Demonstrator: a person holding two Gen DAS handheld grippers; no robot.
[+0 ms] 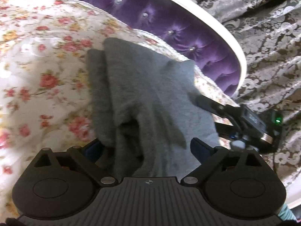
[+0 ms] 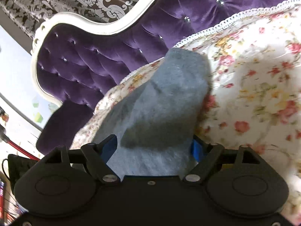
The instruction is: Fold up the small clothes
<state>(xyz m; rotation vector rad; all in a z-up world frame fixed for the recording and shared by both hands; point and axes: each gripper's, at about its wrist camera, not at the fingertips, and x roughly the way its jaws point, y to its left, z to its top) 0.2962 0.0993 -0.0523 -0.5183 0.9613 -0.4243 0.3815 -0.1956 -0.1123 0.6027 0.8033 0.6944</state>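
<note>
Grey knitted garment (image 1: 150, 98), held between two grippers over floral bedspread

Grey, fuzzy, small, soft cloth; doubled over itself, with a darker layer lying under a paler one in the left wrist view. Found draped across a cream quilted bedspread printed with pink and yellow roses (image 1: 43, 60), near its white-trimmed edge, and raised at the near end. Caught within the left gripper (image 1: 150, 148), fingers standing fairly wide with cloth bunched between them; firmness of the pinch impossible to tell. Likewise passed between the blue-padded fingers (image 2: 111, 146) of the right gripper (image 2: 156, 146), also set wide; clamping equally impossible to tell. Right gripper also seen from the left wrist view (image 1: 203, 102), its tip against the paler side of the cloth. Judged as held at two points to carry one end over the other and keep the fold square. Backed by a tufted purple velvet headboard with white frame (image 2: 90, 60) and grey damask wallpaper (image 1: 263, 37).
</note>
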